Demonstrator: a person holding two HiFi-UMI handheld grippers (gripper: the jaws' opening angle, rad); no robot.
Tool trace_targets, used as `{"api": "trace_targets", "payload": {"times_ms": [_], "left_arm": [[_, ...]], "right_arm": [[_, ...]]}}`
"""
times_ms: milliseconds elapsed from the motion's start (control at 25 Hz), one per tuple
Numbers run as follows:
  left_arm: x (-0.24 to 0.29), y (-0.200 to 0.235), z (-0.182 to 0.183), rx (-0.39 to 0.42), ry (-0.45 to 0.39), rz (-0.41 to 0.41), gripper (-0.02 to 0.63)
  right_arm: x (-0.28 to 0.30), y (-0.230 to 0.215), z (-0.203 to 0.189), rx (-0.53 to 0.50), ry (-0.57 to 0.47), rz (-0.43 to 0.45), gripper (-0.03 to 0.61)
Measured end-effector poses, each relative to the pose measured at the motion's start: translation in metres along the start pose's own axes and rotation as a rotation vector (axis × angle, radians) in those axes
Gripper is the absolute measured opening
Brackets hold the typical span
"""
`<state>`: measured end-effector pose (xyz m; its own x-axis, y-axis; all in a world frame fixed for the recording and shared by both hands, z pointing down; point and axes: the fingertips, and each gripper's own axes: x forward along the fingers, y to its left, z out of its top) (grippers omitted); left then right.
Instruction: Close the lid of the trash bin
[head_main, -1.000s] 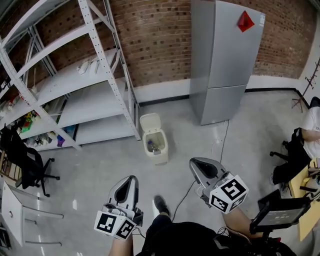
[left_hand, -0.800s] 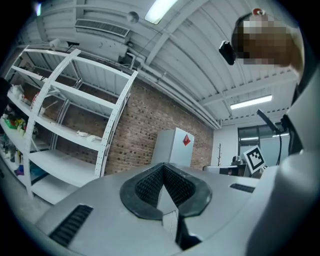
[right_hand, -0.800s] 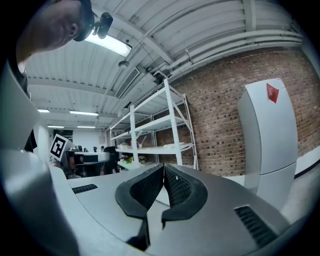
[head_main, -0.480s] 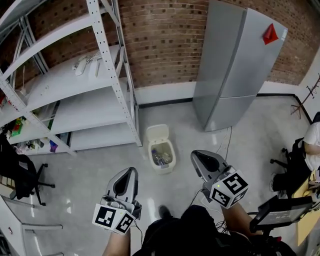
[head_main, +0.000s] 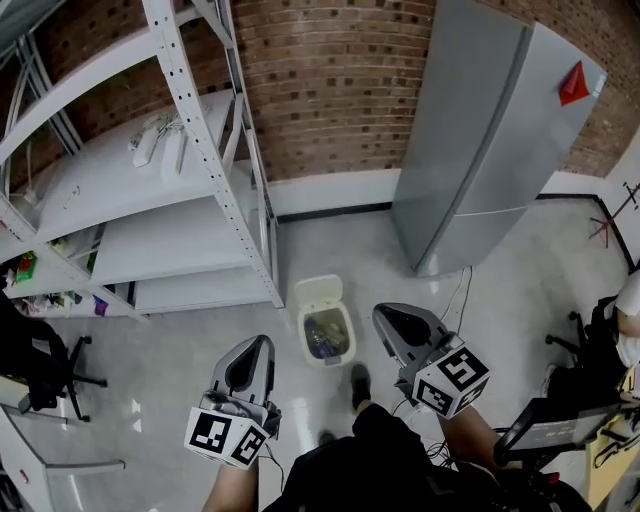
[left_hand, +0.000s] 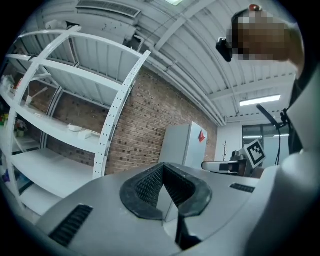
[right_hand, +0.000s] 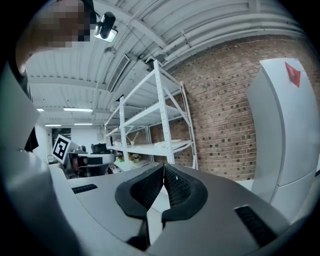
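A small cream trash bin (head_main: 327, 334) stands on the grey floor in the head view, just past my two grippers. Its lid (head_main: 319, 293) is swung up and back, and litter shows inside. My left gripper (head_main: 250, 361) hangs low, left of the bin, jaws shut and empty. My right gripper (head_main: 395, 324) hangs just right of the bin, also shut with nothing held. Both gripper views point upward at the wall and ceiling, so the bin is hidden there; the left gripper's (left_hand: 161, 175) and the right gripper's (right_hand: 164, 176) black pads meet at the tips.
A white metal shelving rack (head_main: 190, 190) stands left of the bin, its post foot close to the lid. A grey fridge (head_main: 490, 140) stands against the brick wall at right. An office chair (head_main: 40, 360) sits far left. A cable (head_main: 455, 290) runs along the floor by the fridge.
The view has moved forward toward the bin, which now lies closer between the two grippers. Both grippers stay shut and keep their places in the view.
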<state>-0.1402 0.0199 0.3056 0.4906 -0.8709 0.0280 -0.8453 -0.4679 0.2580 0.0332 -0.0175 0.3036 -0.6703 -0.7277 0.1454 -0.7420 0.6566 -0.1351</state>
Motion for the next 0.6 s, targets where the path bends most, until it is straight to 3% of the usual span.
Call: {"api": "trace_targets", "payload": {"times_ms": [360,600], "left_arm": [[0.116,0.045,0.008,0.006,0.033,0.084,-0.002],[0.175,0.075,-0.007,0.015,0.103,0.127,-0.002]], "right_arm": [[0.09,-0.099,0.016,0.006,0.011,0.096,0.008],[0.142,-0.149,0.007,0.02,0.062,0.118,0.008]]}}
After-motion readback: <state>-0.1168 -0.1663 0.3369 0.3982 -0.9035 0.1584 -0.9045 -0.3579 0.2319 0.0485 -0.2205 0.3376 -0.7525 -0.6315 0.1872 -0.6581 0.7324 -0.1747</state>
